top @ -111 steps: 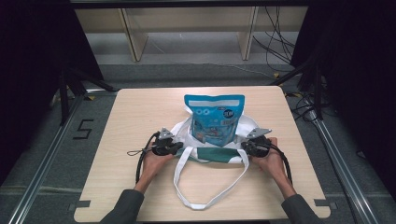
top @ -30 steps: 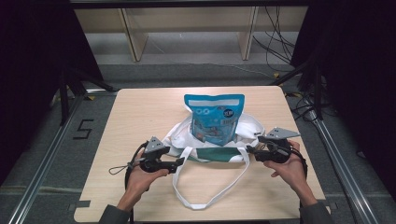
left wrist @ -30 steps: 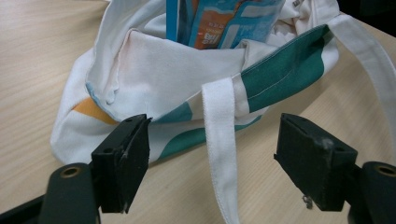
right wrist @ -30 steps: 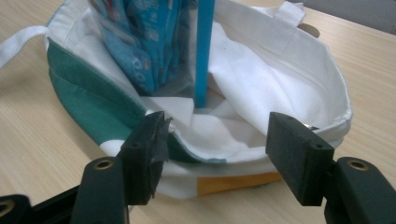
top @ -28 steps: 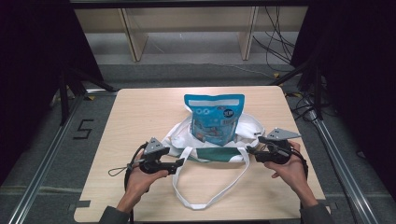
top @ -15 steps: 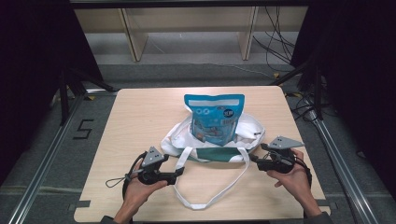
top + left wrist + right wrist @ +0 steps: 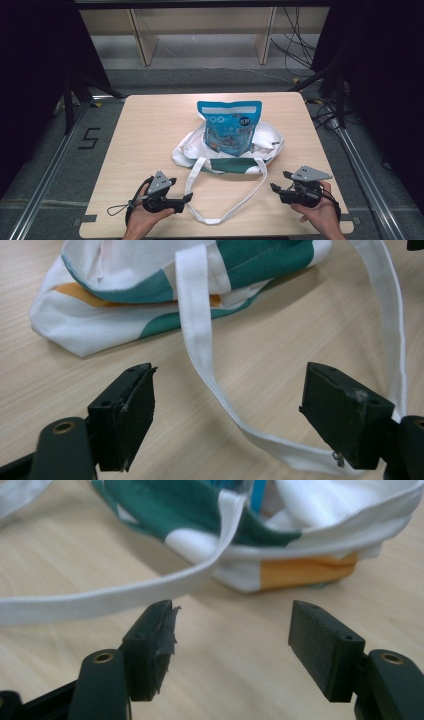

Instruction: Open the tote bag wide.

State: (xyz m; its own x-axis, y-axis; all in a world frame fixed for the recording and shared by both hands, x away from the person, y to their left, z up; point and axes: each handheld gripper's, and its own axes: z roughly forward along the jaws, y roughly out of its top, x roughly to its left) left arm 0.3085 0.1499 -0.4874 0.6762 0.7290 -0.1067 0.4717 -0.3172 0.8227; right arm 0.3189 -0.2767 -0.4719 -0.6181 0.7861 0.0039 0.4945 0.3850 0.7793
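Observation:
A blue snack bag (image 7: 229,126) stands upright in the crumpled white, green and orange tote bag (image 7: 265,141) at the table's middle. The tote's white strap (image 7: 220,216) loops toward the front edge. My left gripper (image 7: 188,198) rests near the front left of the loop, open, with the strap (image 7: 200,345) lying on the table between its jaws. My right gripper (image 7: 274,188) sits at the front right, open and holding nothing, facing the tote's corner (image 7: 300,570) and strap (image 7: 150,590).
The wooden table (image 7: 150,130) has bare room left and right of the tote. Metal rails (image 7: 45,175) run along both sides on the floor. A wooden shelf frame (image 7: 200,30) stands beyond the far edge, with cables (image 7: 300,45) at the back right.
Both grippers have drawn back from the tote's sides toward the front edge of the table. The tote and snack bag stay in place; the strap loop lies flatter.

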